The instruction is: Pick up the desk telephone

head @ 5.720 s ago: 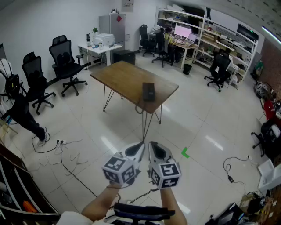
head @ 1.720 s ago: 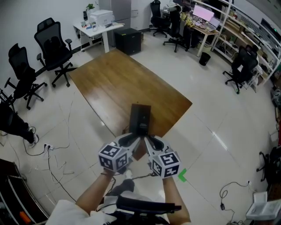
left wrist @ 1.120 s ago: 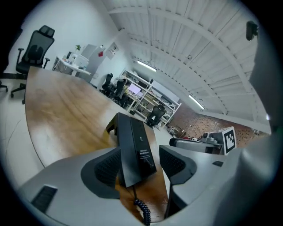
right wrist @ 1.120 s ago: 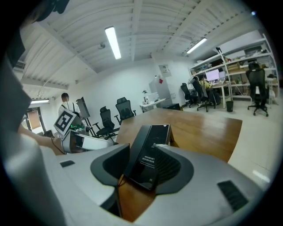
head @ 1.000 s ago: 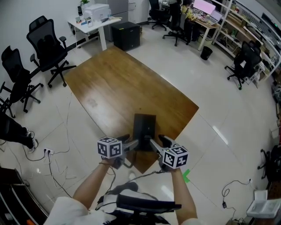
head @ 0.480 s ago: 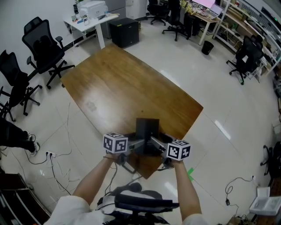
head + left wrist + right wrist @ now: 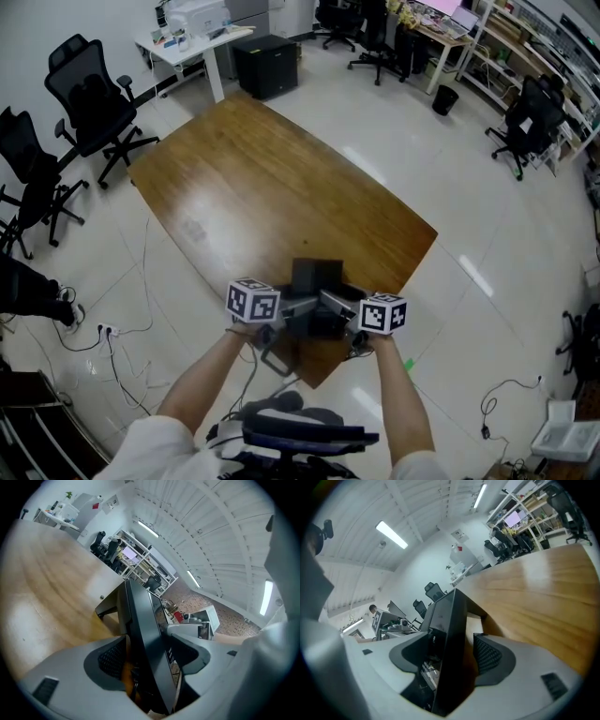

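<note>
Straddling telephone [image 7: 449,620], right hand-held gripper [image 7: 454,643], just opened

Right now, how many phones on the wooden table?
1. The desk telephone sits at the near corner of the table. Part of that corner is covered, so something small could be hidden there.

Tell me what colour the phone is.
The phone is black, shown best in the head view.

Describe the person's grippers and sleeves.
The left gripper and right gripper are light grey moulded shells, black textured pads, each with a white cube of black square markers. White short sleeves. Jaws just opened wide, the left closing slightly since, telephone between them.
</note>
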Available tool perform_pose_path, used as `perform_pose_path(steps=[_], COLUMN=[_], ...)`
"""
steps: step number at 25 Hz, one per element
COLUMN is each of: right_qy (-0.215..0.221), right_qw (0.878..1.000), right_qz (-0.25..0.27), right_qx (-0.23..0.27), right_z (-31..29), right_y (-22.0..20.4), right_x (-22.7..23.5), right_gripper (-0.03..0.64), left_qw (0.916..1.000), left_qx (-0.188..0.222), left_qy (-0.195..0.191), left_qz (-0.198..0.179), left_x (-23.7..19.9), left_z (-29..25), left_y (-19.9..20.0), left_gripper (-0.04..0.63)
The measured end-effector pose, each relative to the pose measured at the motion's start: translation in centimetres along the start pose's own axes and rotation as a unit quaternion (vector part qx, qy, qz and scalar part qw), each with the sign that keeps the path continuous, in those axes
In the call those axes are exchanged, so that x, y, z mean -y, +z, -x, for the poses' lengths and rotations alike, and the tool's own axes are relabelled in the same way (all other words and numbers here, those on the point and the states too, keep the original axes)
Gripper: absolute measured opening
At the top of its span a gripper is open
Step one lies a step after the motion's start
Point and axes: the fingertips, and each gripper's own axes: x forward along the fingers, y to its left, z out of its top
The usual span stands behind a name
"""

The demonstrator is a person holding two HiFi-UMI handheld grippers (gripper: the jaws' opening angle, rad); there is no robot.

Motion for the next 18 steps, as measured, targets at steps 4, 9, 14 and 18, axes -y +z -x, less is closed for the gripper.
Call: perform_pose_path(steps=[4,9,14,18], right_qy=[0.028,0.069,0.067,0.065], right_qw=[0.999,0.996,0.997,0.997], right_qz=[0.004,-0.011,-0.034,-0.04], right_qx=[-0.03,-0.047,-0.023,0.008], right_z=[-0.3,-0.9,-1.3,-0.8], right_y=[-0.2,0.1,0.4,0.4], right_x=[0.1,-0.7,-0.8,-1.5], right_gripper=[0.298,0.261,0.256,0.253], left_qw=[0.9998,0.9995,0.9986,0.9974], left_qx=[-0.001,-0.001,0.017,0.039], left_qy=[-0.021,-0.022,-0.021,-0.02], left_qz=[0.008,0.023,0.046,0.057], left_x=[0.4,-0.1,-0.6,-0.2], left_z=[-0.2,-0.2,0.1,0.8], left_y=[0.1,0.4,0.4,0.4], left_gripper=[0.279,0.22,0.209,0.202])
